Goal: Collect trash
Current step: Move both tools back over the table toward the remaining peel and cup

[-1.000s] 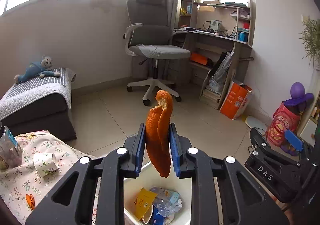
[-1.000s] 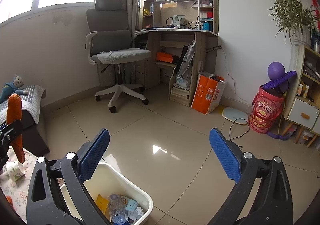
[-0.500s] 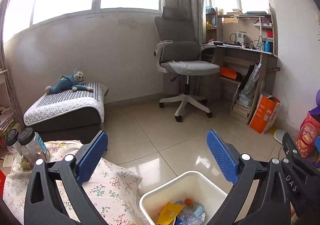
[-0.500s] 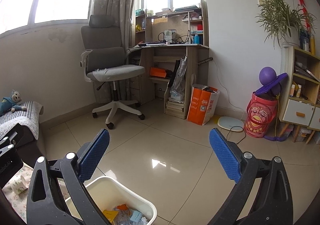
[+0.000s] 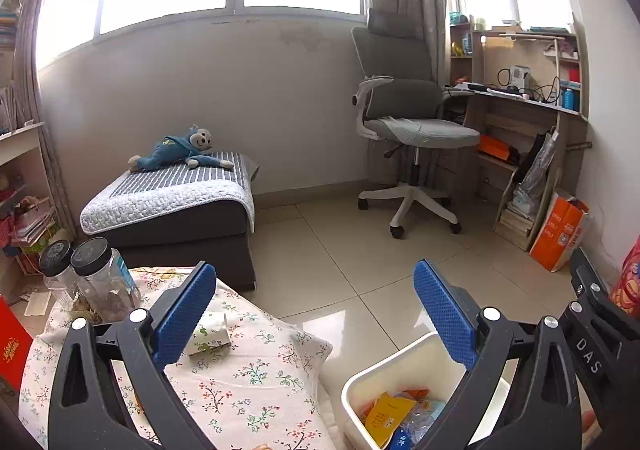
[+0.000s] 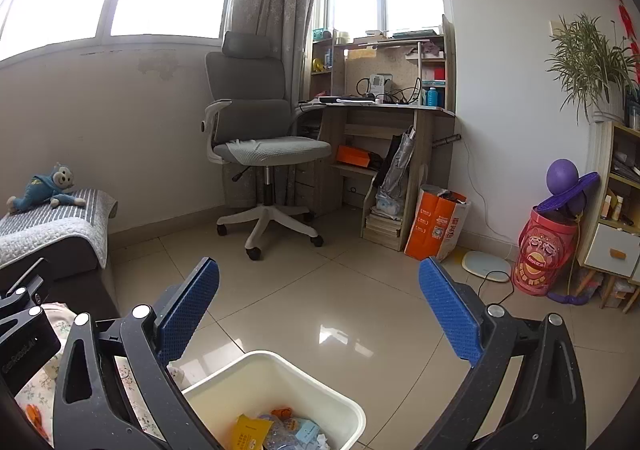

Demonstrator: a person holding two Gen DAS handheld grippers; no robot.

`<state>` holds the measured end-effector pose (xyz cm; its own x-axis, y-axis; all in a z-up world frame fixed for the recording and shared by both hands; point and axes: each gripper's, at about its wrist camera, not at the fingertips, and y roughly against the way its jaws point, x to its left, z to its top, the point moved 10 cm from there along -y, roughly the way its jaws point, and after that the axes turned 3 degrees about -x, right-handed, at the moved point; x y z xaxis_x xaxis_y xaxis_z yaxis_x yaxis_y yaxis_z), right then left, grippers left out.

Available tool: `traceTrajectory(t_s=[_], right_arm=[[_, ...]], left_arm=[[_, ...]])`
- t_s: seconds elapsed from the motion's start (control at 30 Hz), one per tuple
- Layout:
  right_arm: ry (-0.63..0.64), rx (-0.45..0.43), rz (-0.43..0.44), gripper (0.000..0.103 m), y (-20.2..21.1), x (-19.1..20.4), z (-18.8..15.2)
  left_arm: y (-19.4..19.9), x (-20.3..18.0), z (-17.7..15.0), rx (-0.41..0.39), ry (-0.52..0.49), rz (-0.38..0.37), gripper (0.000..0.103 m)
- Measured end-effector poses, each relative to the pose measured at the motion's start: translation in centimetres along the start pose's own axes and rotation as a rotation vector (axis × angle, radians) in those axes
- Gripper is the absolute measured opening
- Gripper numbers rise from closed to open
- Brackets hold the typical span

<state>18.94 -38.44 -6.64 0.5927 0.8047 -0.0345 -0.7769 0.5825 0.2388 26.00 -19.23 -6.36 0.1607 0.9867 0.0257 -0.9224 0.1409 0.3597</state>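
Observation:
My left gripper [image 5: 316, 270] is open, with only floor showing between its blue pads. It hangs over the gap between a floral-clothed table [image 5: 256, 370] and a white bin [image 5: 384, 362]. The bin holds a yellow wrapper [image 5: 386, 416], plastic bits and orange peel [image 6: 282, 412]. A crumpled paper cup [image 5: 210, 336] lies on the cloth just behind the left finger. My right gripper [image 6: 320, 266] is also open and empty, above and behind the same bin [image 6: 280, 358]. A small orange scrap [image 6: 34, 414] sits on the cloth at the lower left of the right wrist view.
Two black-lidded jars [image 5: 96, 282] stand at the table's far left. Behind them is a dark ottoman [image 5: 180, 226] with a blue plush monkey [image 5: 180, 148]. An office chair [image 6: 264, 146], a desk [image 6: 384, 110], an orange bag [image 6: 438, 222] and a red drum [image 6: 544, 254] line the far walls.
The left gripper opened and the long orange peel it held is gone from its jaws; peel now lies in the bin. The left view swung left toward the table.

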Motion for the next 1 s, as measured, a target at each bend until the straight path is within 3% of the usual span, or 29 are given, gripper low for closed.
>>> traceTrajectory(t_s=[0.4, 0.67, 0.83, 1.0], right_arm=[[0.056, 0.007, 0.11, 0.096, 1.7, 7.6, -0.4], [0.086, 0.04, 0.185, 0.096, 2.2, 13.4, -1.5], [0.087, 0.11, 0.227, 0.096, 1.5, 16.4, -3.0], [0.141, 0.19, 0.273, 0.096, 0.9, 20.2, -5.6]], left_arm=[[0.2, 8.4, -0.7, 0.021, 0.041, 0.118, 0.096], [-0.3, 14.3, -2.7, 0.076, 0.083, 0.192, 0.096], [-2.8, 19.2, -7.8, 0.235, 0.106, 0.272, 0.096], [-5.9, 24.0, -16.8, 0.499, 0.167, 0.304, 0.096]])
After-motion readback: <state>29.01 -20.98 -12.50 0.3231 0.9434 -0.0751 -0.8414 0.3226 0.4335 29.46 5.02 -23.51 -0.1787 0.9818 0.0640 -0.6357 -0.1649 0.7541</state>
